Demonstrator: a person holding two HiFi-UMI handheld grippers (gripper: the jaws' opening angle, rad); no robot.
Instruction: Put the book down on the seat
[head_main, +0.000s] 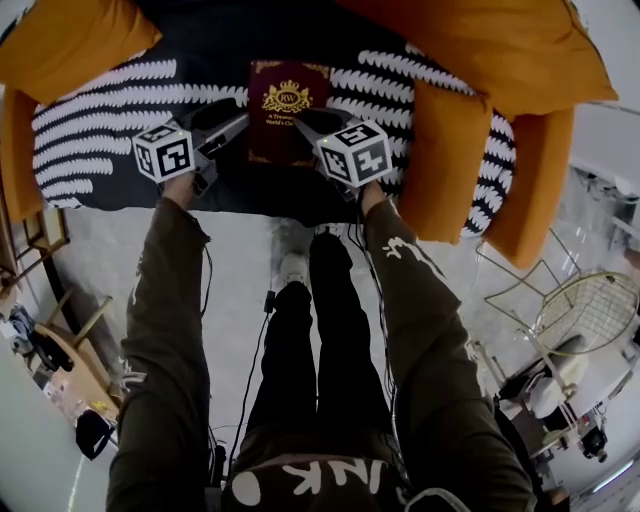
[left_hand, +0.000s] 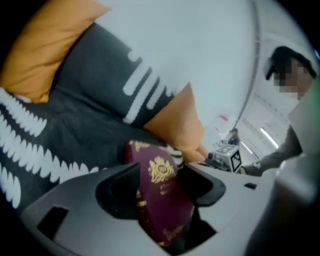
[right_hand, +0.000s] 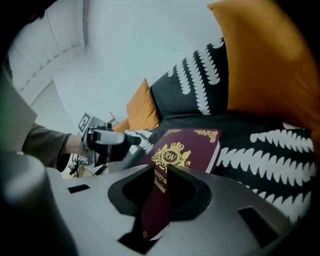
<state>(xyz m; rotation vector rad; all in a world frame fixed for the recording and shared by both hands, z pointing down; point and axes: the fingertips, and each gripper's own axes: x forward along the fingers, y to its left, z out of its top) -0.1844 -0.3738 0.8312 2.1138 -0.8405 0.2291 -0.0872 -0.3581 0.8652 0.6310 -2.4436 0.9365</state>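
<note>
A maroon book (head_main: 287, 100) with a gold crest lies flat on the black seat cushion (head_main: 110, 140) with the white leaf pattern. My left gripper (head_main: 232, 122) sits just off the book's left edge. In the left gripper view its jaws stand wide, and the book (left_hand: 162, 200) shows in the gap between them with room on both sides. My right gripper (head_main: 305, 122) is at the book's near right corner. In the right gripper view that corner of the book (right_hand: 192, 147) fills the narrow slot between the jaws of the right gripper (right_hand: 162, 187).
Orange cushions (head_main: 70, 40) (head_main: 500, 50) ring the seat, and one (head_main: 445, 160) stands at its right edge. A wire chair (head_main: 590, 310) is on the floor to the right and wooden furniture (head_main: 60, 360) to the left. My legs stand before the seat.
</note>
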